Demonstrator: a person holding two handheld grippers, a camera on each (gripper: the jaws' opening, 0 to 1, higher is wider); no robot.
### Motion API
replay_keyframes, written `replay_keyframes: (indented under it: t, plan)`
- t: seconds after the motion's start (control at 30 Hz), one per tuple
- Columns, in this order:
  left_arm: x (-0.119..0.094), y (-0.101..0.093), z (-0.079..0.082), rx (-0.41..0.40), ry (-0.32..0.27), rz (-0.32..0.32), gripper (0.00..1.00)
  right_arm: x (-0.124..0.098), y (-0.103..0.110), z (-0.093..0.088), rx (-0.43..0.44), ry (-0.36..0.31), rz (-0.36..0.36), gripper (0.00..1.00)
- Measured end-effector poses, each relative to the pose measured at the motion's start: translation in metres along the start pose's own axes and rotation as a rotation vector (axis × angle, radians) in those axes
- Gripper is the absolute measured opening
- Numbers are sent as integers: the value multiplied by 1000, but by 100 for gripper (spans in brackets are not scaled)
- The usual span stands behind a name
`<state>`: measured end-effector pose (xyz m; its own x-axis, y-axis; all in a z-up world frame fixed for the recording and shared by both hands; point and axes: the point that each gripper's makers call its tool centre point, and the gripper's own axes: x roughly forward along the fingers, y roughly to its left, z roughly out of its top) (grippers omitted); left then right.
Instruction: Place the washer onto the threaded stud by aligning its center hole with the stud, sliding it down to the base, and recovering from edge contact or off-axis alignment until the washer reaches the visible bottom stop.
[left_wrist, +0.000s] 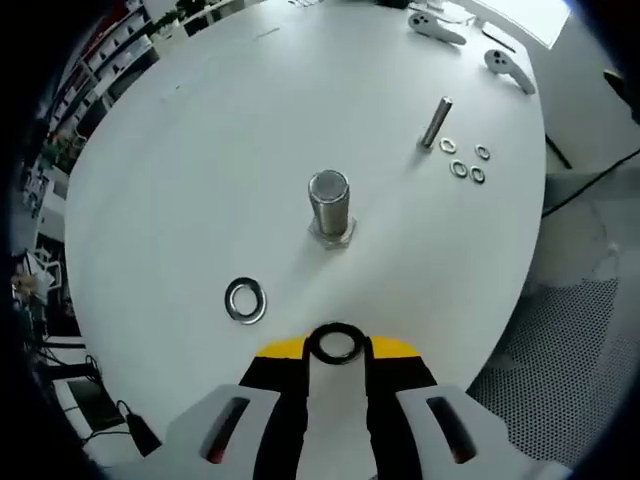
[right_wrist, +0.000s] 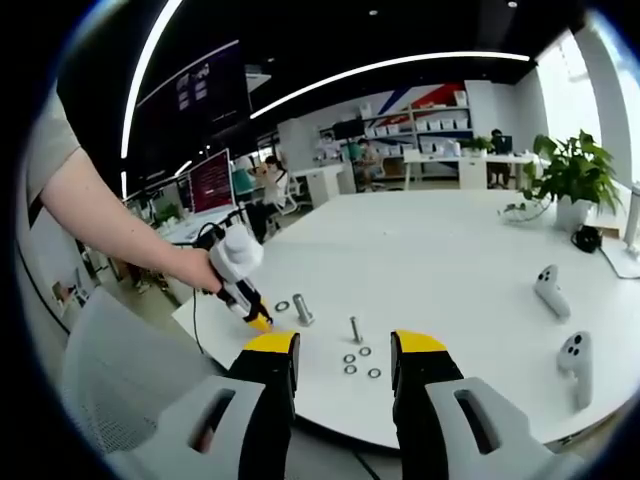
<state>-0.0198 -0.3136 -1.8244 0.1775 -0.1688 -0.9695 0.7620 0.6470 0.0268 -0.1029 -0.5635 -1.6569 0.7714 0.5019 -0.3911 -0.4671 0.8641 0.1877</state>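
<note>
A white surface (left_wrist: 200, 150) is seen in an open office lit by ceiling strips, with a potted plant (right_wrist: 568, 172) at its far edge. The large threaded stud (left_wrist: 329, 205) stands upright mid-surface; one washer (left_wrist: 245, 299) lies flat near it. The left gripper (left_wrist: 338, 345) has its fingers closed on a dark washer (left_wrist: 335, 343). The right gripper (right_wrist: 345, 345) has its fingers spread, empty. Two white controllers (right_wrist: 555, 290) rest near the surface's edge.

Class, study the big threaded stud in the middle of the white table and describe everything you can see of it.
The threaded stud is a thick, silvery metal cylinder with fine threads, standing upright on a hexagonal base flat on the white table. Its flat top is bare; no washer is on it. One washer lies apart nearby. In the right gripper view it looks small.
</note>
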Motion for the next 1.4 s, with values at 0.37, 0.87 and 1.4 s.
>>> replay_keyframes:
  t: [0.37,0.87,1.4]
  plan:
    - [-37,9,37,37,-78,17,18,0,0,1,2,-8,-2,39]
    - [-48,10,73,116,-84,11,18,-1,-2,3,7,-19,-9,39]
    - [-27,5,84,185,-16,-28,18,-1,-4,2,10,-15,-17,39]
